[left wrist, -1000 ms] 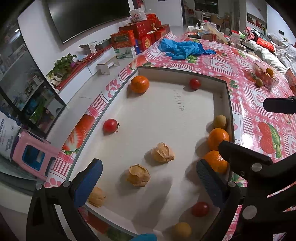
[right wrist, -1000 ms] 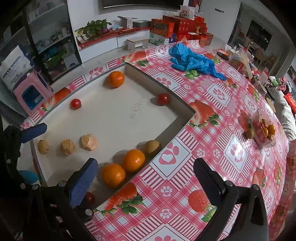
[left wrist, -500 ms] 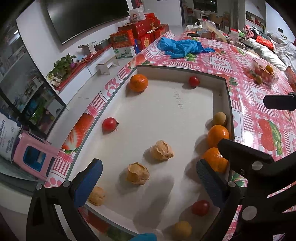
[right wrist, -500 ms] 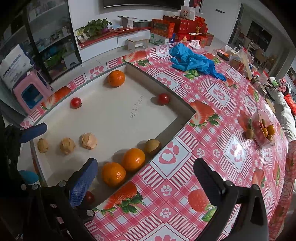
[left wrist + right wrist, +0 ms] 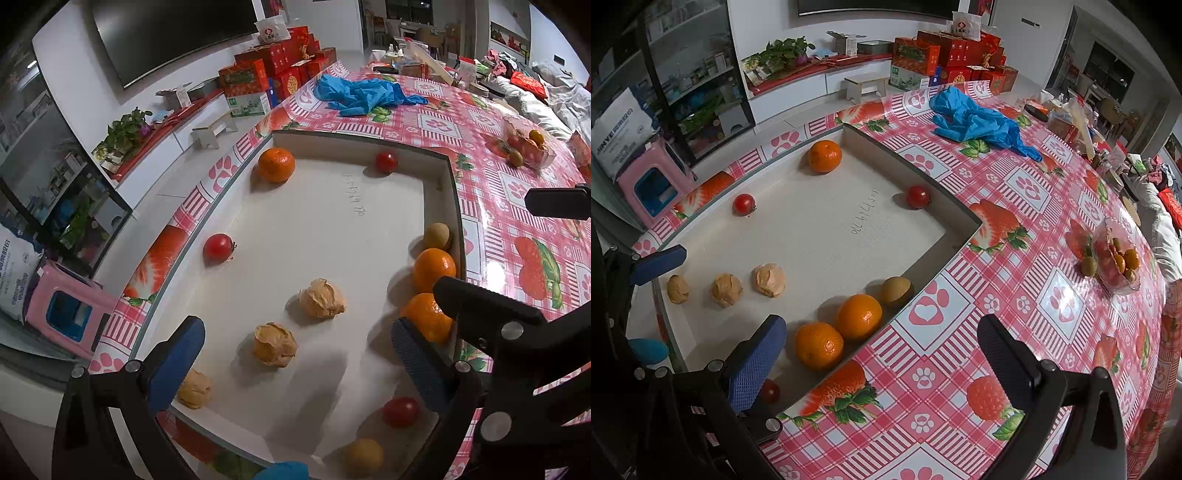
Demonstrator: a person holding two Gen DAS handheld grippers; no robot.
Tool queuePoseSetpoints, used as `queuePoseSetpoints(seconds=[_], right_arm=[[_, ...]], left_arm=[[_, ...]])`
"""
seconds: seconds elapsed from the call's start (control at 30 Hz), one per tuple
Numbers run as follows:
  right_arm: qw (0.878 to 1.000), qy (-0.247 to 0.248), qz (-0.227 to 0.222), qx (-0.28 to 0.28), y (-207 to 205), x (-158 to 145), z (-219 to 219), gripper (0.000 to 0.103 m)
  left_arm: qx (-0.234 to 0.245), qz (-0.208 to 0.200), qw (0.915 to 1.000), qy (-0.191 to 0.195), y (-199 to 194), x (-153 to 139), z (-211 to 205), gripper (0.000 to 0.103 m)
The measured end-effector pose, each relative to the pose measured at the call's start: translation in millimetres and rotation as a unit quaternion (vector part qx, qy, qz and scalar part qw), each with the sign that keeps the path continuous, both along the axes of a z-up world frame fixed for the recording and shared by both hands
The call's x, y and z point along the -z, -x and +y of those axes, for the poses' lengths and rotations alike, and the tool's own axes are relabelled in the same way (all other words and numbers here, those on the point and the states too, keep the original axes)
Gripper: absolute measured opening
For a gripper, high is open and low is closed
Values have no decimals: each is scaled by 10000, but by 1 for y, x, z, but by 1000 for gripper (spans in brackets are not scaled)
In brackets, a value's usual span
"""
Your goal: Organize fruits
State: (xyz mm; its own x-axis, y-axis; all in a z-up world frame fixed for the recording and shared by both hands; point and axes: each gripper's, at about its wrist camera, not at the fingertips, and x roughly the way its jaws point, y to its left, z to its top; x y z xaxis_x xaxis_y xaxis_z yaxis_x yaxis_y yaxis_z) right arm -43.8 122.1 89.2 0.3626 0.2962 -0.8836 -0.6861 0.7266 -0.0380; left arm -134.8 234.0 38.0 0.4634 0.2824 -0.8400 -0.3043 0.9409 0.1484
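A shallow white tray (image 5: 332, 236) (image 5: 827, 236) on the table holds loose fruit. Three oranges: one in the far corner (image 5: 276, 164) (image 5: 824, 156), two side by side by the right wall (image 5: 434, 269) (image 5: 858, 316). A kiwi (image 5: 437, 236) (image 5: 896, 291) lies beside them. Three husked ground cherries (image 5: 321, 298) (image 5: 769, 279) form a row. Cherry tomatoes (image 5: 218, 247) (image 5: 918, 196) are scattered. My left gripper (image 5: 295, 362) hovers open over the tray's near end, empty. My right gripper (image 5: 879, 358) is open above the tray's near right edge, empty.
A clear bowl of mixed fruit (image 5: 1115, 258) (image 5: 528, 147) stands far right, with a kiwi (image 5: 1088, 266) beside it. Blue gloves (image 5: 975, 122) (image 5: 362, 94) lie past the tray. The table edge runs close along the tray's left side; a pink stool (image 5: 653, 184) stands below.
The left gripper has drifted slightly toward the tray, so the fruit sits a little lower in its view. The right view is almost unchanged. No fruit has moved.
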Motion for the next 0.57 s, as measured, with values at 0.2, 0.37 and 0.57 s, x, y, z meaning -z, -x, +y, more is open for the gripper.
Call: queuePoseSetpoints(seconds=[0.2,0.37,0.57], right_arm=[[10000,1,1,-3,0,0,0,103],[10000,0,2,2,1,0,0,103],[10000,-3,-4,8,1,0,0,103]], left_arm=[[4,7,10000,5,1,1,0,102],[3,-10,10000,-8,1,1,1,102],[83,-163,9997,-174,4,-4,-2,102]])
